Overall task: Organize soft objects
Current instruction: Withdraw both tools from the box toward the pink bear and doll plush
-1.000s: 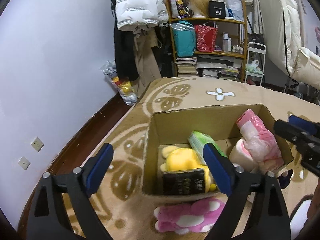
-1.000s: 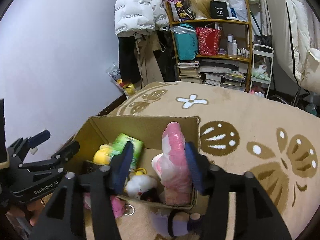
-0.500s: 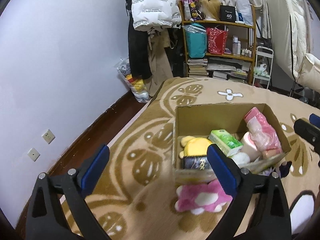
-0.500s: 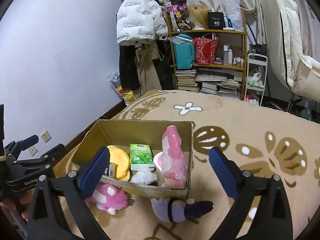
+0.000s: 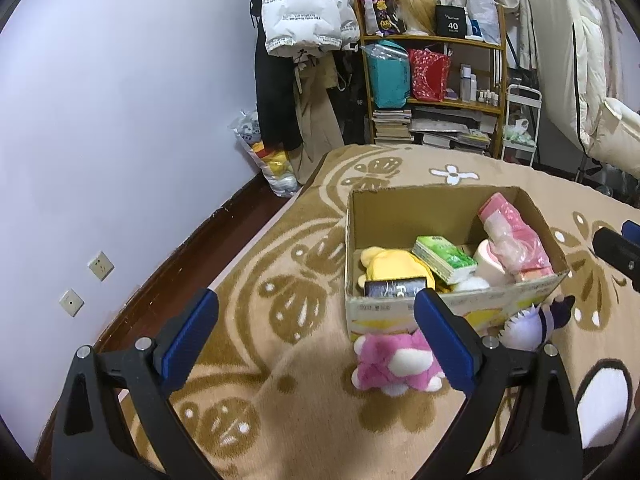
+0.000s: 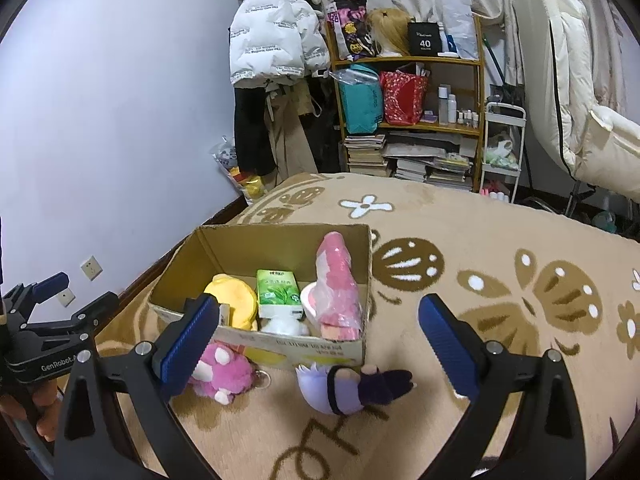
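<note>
A cardboard box (image 5: 456, 308) (image 6: 280, 240) stands on the patterned carpet. In it are a yellow plush (image 5: 392, 262) (image 6: 234, 298), a green tissue pack (image 5: 444, 258) (image 6: 278, 292), a pink wrapped bundle (image 5: 514, 236) (image 6: 338, 284) and a black packet (image 5: 396, 288). A pink plush (image 5: 394, 364) (image 6: 222, 372) and a purple plush (image 5: 536, 322) (image 6: 352, 386) lie on the carpet in front of the box. My left gripper (image 5: 316, 342) is open and empty, above the carpet left of the box. My right gripper (image 6: 320, 340) is open and empty, above the purple plush.
A purple wall with sockets (image 5: 100, 266) runs along the left. A wooden shelf (image 6: 408, 116) with bags and books, hanging coats (image 5: 304, 20) and a white cart (image 6: 502, 144) stand at the back. A folded white mattress (image 6: 580, 100) leans at the right.
Both grippers have pulled back and up from the box. The right gripper has opened and let go of the pink bundle, which stays in the box.
</note>
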